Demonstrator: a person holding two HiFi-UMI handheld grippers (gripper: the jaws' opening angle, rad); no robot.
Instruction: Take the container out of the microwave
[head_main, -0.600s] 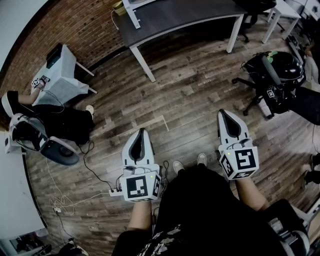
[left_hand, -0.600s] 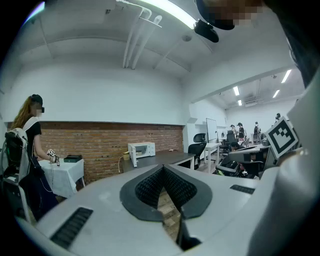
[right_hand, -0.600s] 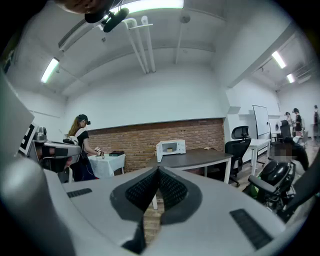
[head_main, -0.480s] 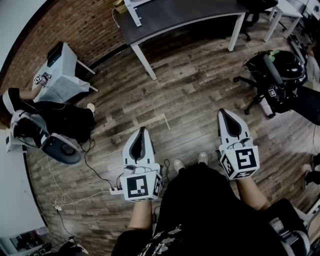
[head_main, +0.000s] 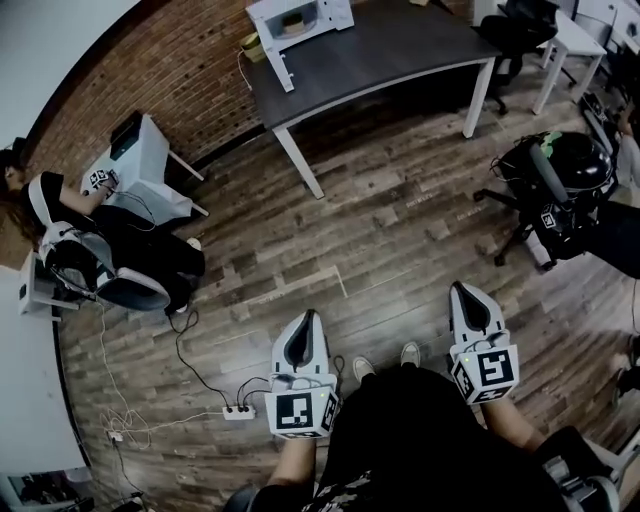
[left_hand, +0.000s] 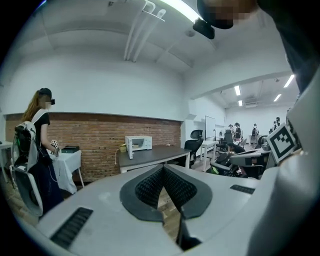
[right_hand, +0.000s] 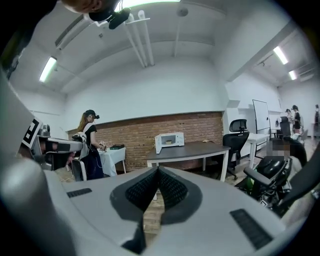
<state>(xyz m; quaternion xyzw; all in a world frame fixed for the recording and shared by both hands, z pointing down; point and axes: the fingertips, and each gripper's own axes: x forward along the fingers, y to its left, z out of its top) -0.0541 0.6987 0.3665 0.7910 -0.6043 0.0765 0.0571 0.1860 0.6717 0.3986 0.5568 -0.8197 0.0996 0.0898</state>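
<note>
- White box-shaped microwave oven (head_main: 300, 18) stands at the far left end of the dark grey table (head_main: 400, 45), close to the brick wall. Its door hangs open.
- The container (right_hand: 169, 142) sits inside the oven cavity. From here it is a small pale object, and I cannot tell its shape or material.
- The white left gripper (head_main: 308, 325) has its ribbed pads meeting at the tips, with nothing between them.
- The white right gripper (head_main: 468, 300) is likewise fully closed and empty.
- Both grippers are held near me over the brown wooden plank floor (head_main: 380, 230), well apart from the table and aimed toward it.
- Step in hand, by my judgement: the approach. Removal has not begun.
- Next move: I close the gap to the table, spread one gripper's jaws wide before entering the cavity, line up level with the container, and stay clear of the open door.
</note>
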